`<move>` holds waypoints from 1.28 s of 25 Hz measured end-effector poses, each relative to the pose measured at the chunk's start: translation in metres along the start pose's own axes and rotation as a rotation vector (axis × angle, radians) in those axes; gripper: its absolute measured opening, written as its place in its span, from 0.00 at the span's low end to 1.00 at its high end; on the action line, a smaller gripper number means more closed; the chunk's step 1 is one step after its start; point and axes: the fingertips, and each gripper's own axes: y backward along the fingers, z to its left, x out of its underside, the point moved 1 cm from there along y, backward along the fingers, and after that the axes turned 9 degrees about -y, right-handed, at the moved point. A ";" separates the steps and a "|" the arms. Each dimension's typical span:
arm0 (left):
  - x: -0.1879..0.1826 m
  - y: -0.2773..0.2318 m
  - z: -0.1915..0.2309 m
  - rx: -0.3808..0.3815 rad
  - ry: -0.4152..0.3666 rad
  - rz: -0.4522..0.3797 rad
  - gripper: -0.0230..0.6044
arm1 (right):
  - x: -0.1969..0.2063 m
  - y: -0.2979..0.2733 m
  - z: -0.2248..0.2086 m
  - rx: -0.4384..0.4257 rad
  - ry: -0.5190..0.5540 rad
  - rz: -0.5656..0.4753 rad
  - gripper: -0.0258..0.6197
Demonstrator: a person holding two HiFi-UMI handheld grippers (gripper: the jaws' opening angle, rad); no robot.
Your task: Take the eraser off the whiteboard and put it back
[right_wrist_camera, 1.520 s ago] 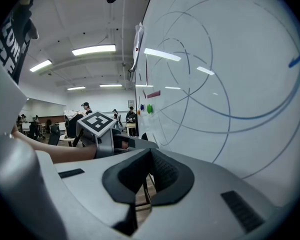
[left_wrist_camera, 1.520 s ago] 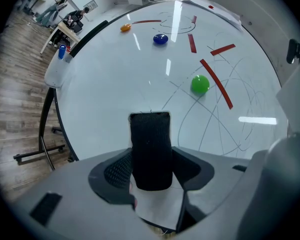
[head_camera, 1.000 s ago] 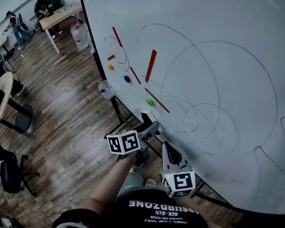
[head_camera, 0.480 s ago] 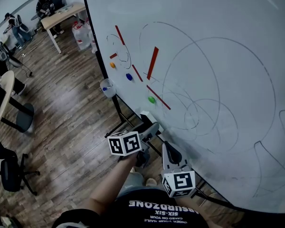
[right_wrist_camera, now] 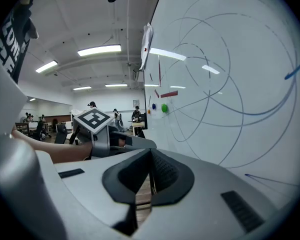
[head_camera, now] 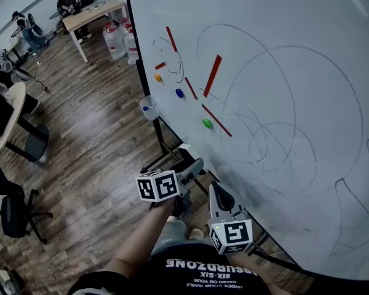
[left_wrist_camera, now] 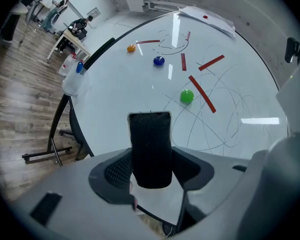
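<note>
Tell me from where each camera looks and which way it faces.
Head view: head-mounted, steeply down at whiteboard; arm, left claw, right claw show.
Left gripper view: on left claw, across the whiteboard, past its gripped eraser.
Right gripper view: on shut right claw, along the whiteboard; left claw shows.
All share the green magnet.

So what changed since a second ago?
Only the head camera swung: the white whiteboard and its round green magnet sit further right in the picture. The left tool still clamps the black felt eraser, the right tool stays shut and empty, both where they were.
</note>
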 end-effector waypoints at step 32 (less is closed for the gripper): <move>0.017 0.086 0.003 -0.072 -0.091 -0.039 0.42 | 0.012 0.001 0.048 -0.133 0.037 0.028 0.04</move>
